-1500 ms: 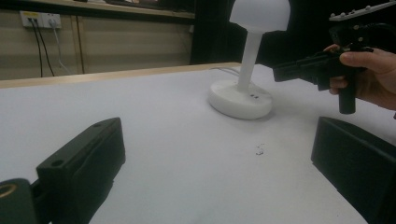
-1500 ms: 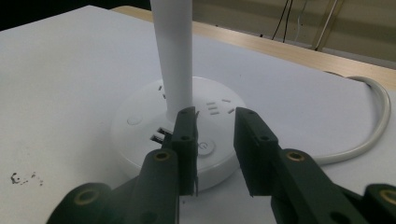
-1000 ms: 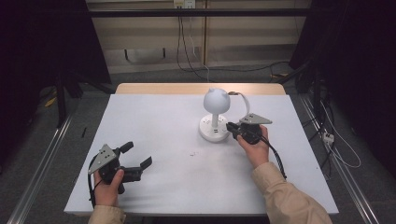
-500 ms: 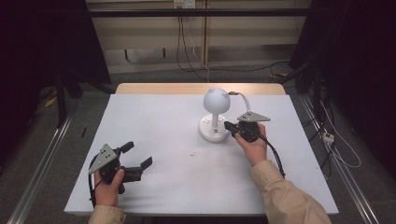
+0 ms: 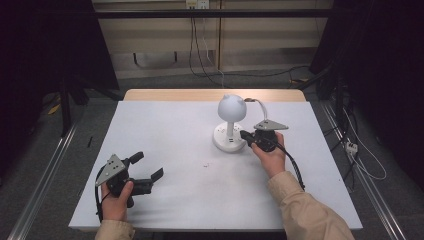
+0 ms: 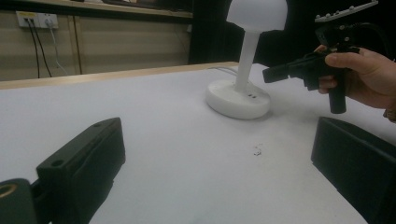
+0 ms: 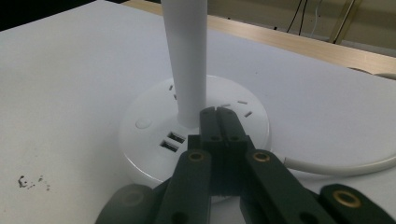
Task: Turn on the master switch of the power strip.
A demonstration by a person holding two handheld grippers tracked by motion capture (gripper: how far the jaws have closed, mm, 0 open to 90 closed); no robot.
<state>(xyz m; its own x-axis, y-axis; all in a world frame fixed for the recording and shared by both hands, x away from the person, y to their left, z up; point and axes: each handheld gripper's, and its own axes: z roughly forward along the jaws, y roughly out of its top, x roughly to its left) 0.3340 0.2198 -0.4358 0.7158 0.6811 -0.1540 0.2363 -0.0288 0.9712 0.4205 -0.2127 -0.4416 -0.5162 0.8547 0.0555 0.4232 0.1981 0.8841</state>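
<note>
Right tool [image 5: 243, 134] clenched empty over the white desk lamp's base [image 5: 226, 141]
Its tips sit beside the lamp stem [image 7: 189, 60]; left tool [image 5: 148, 167] rests released on the desk [image 5: 170, 130]

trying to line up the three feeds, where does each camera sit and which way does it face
High view: above the person's side of the table, looking forward and down; both forearms, the left hand-held gripper and the right hand-held gripper show.
Left gripper view: rides the left hand-held gripper, looking low across the table at the lamp; its open jaws frame the bottom corners.
Right gripper view: rides the right hand-held gripper, close on the lamp's base; its shut jaws point at the stem.
Shared: all three show the lamp; the high and left gripper views both show the right hand.
</note>
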